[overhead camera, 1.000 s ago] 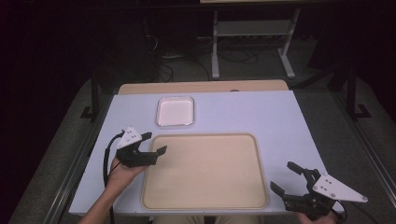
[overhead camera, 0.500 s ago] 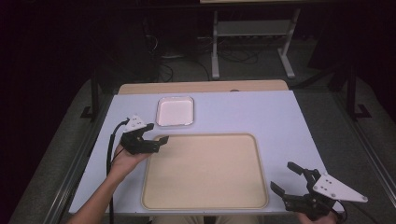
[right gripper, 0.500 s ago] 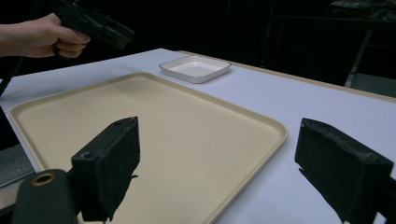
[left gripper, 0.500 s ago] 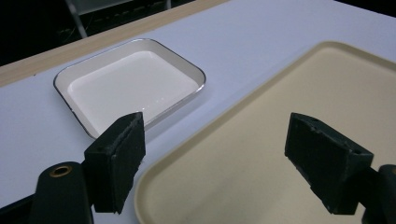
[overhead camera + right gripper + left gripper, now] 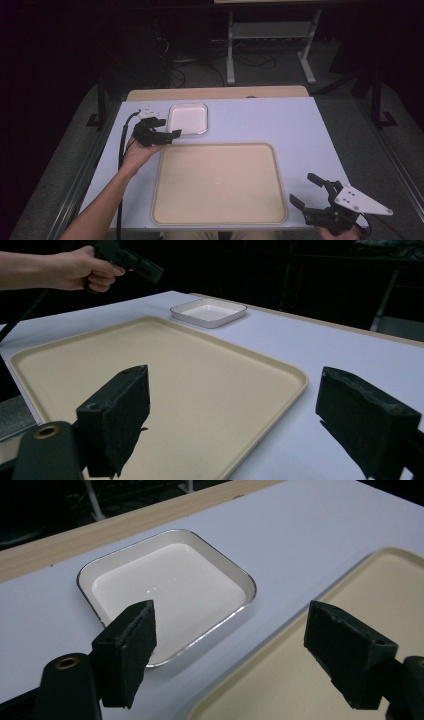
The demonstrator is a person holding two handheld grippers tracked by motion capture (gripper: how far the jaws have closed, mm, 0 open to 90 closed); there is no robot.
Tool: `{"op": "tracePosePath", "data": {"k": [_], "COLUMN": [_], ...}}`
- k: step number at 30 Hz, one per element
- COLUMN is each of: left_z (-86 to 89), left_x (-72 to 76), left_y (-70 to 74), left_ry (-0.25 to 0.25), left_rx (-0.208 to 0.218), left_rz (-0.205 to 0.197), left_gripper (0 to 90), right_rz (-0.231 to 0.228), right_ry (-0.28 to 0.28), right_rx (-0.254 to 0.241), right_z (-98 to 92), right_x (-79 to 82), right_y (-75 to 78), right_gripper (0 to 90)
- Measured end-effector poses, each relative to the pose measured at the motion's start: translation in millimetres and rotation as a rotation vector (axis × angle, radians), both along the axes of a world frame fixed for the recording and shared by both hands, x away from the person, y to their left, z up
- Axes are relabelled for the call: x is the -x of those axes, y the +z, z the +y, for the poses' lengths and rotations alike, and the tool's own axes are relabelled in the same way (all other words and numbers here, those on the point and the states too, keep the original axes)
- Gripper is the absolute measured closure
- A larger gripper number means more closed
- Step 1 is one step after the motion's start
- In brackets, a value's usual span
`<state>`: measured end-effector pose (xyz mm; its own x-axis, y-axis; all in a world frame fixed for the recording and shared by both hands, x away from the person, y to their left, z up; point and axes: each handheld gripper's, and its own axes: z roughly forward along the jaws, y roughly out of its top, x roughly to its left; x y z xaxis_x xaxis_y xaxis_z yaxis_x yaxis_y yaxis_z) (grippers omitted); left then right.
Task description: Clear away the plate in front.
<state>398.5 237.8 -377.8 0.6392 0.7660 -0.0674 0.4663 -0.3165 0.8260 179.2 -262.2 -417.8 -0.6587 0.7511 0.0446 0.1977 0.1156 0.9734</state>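
A small white square dish (image 5: 187,119) with a metal rim sits on the pale table, behind a large empty beige tray (image 5: 218,182). My left gripper (image 5: 169,128) is open and held above the table at the dish's near left corner, with nothing in it. In the left gripper view the dish (image 5: 170,582) lies just beyond the spread jaws of the left gripper (image 5: 237,650), and the beige tray (image 5: 400,580) is at the right. My right gripper (image 5: 303,189) is open and empty at the tray's near right corner. Across the tray (image 5: 175,375) the right gripper (image 5: 240,425) faces the dish (image 5: 209,311).
A wooden strip (image 5: 215,93) runs along the table's far edge. Beyond it stand a metal stand (image 5: 270,35) and cables on a dark floor. The person's left forearm (image 5: 107,200) lies along the table's left side, and a black cable trails beside it.
My left gripper has moved away from the tray's left edge, forward and slightly right, up to the white dish. The right gripper has stayed where it was.
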Motion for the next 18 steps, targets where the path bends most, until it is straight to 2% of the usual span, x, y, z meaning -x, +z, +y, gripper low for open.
{"op": "tracePosePath", "data": {"k": [3,7,11,16,18], "left_z": [0.0,-0.6,-2.2,-0.6,2.1], "left_x": [-11.8,-28.8,-46.1,-66.7,-71.8], "left_y": [1.6,4.0,4.6,5.2,5.1], "left_ry": [0.016,0.038,0.068,0.12,0.143], "left_rx": [0.0,-0.024,-0.037,-0.069,-0.046], "left_rz": [0.012,0.025,0.065,0.093,0.106], "left_gripper": [20.7,21.0,21.0,21.0,21.0], "right_rz": [0.0,0.003,0.005,0.007,0.006], "right_ry": [0.001,0.002,0.003,0.002,0.001], "right_rx": [0.0,0.002,0.003,0.004,0.005], "right_z": [0.0,-0.1,0.0,0.4,0.1], "right_x": [-0.3,-0.9,-1.2,-1.0,-0.9], "right_y": [-0.1,-0.3,-0.4,-0.3,-0.4], "right_gripper": [13.2,13.2,13.2,13.2,13.2]}}
